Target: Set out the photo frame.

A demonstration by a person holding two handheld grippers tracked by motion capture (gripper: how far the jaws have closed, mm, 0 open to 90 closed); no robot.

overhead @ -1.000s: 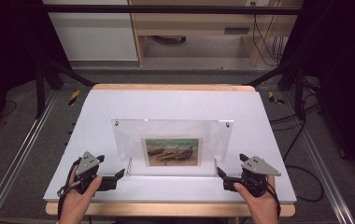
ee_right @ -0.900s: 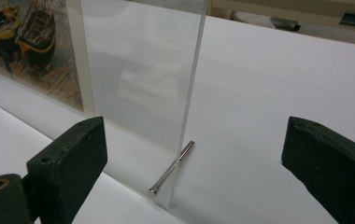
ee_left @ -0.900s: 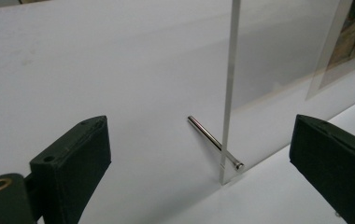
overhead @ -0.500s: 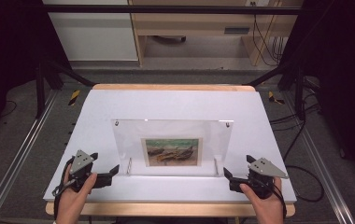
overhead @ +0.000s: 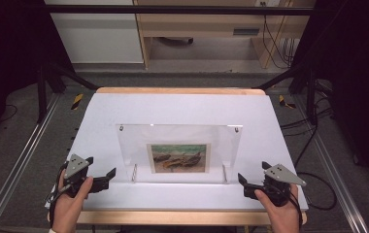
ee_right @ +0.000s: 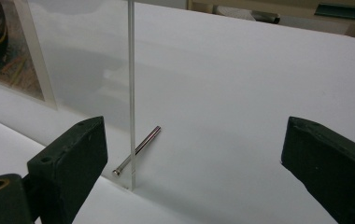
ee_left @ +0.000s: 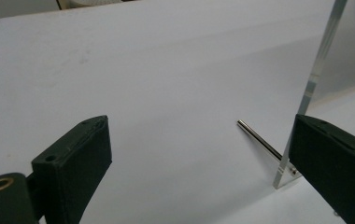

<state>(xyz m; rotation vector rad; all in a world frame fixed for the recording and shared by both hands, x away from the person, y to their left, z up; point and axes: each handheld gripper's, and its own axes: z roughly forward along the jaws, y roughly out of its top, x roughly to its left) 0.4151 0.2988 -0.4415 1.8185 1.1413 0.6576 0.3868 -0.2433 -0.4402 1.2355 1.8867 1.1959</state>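
High view: clear acrylic picture frame (overhead: 180, 153) judged stiff, slippery, breakable; side edges best gripped. Left gripper (overhead: 106, 175), right gripper (overhead: 243, 180) held wide open, empty.

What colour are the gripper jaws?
Black, matte; clearest in the left gripper view, on the left gripper.

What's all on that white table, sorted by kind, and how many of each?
Clear picture frame: 1
Metal support pins: 2
Hand-held grippers, left and right: 2
Total: 5
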